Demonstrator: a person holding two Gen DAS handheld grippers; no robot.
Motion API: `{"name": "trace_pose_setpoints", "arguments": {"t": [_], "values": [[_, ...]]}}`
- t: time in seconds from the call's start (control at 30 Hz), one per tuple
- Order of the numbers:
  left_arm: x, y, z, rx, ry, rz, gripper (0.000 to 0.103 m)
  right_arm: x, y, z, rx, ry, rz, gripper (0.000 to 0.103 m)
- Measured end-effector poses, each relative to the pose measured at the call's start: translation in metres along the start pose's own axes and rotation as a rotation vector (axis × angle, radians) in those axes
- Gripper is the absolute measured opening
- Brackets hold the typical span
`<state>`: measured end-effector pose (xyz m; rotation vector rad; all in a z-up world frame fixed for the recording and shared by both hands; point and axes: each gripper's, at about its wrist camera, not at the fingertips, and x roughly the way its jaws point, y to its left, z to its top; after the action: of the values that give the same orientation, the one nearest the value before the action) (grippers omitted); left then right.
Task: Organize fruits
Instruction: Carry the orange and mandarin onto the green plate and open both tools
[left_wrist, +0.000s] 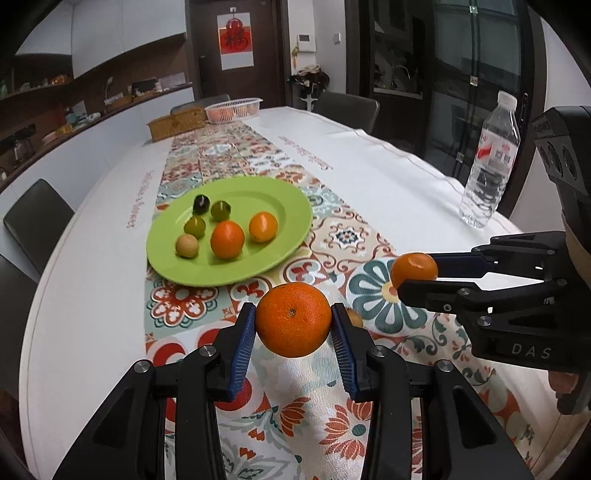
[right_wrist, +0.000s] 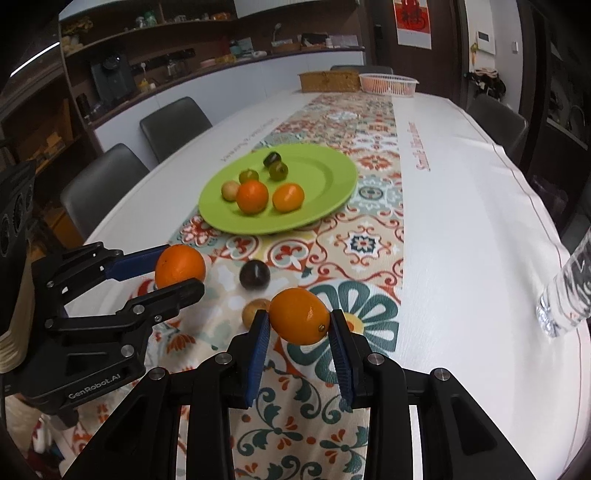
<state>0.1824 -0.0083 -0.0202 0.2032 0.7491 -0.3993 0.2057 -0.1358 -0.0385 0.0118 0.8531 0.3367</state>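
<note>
- left gripper pinches a large orange between its blue pads, fruit held clear above the patterned runner
- right gripper pinches a smaller orange the same way, both pads pressed on its sides, fruit off the cloth
- in the left wrist view the right gripper comes in from the right edge, its smaller orange between the fingertips; in the right wrist view the left gripper comes in from the left with the large orange
- green plate sits on the runner, beyond both grippers, well apart from them
- on the plate: two oranges side by side at the near side, three small green round fruits behind them, one very dark, plus a pale tan fruit at the left
- still loose on the runner between the grippers: a dark round fruit and a tan fruit, the tan one partly hidden behind the right gripper's left finger
- water bottle stands upright on the white tablecloth at the right
- far end of table: wicker basket and white plastic basket just beside each other
- grey chairs along the table's sides
</note>
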Motion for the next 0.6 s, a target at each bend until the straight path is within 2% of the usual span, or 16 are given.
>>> {"name": "trace_pose_setpoints", "arguments": {"t": [0.6], "values": [[-0.023, 0.015, 0.037, -0.062, -0.093, 0.061, 0.04, -0.024, 0.004, 0.05, -0.04, -0.139, 0.045, 0.034]]}}
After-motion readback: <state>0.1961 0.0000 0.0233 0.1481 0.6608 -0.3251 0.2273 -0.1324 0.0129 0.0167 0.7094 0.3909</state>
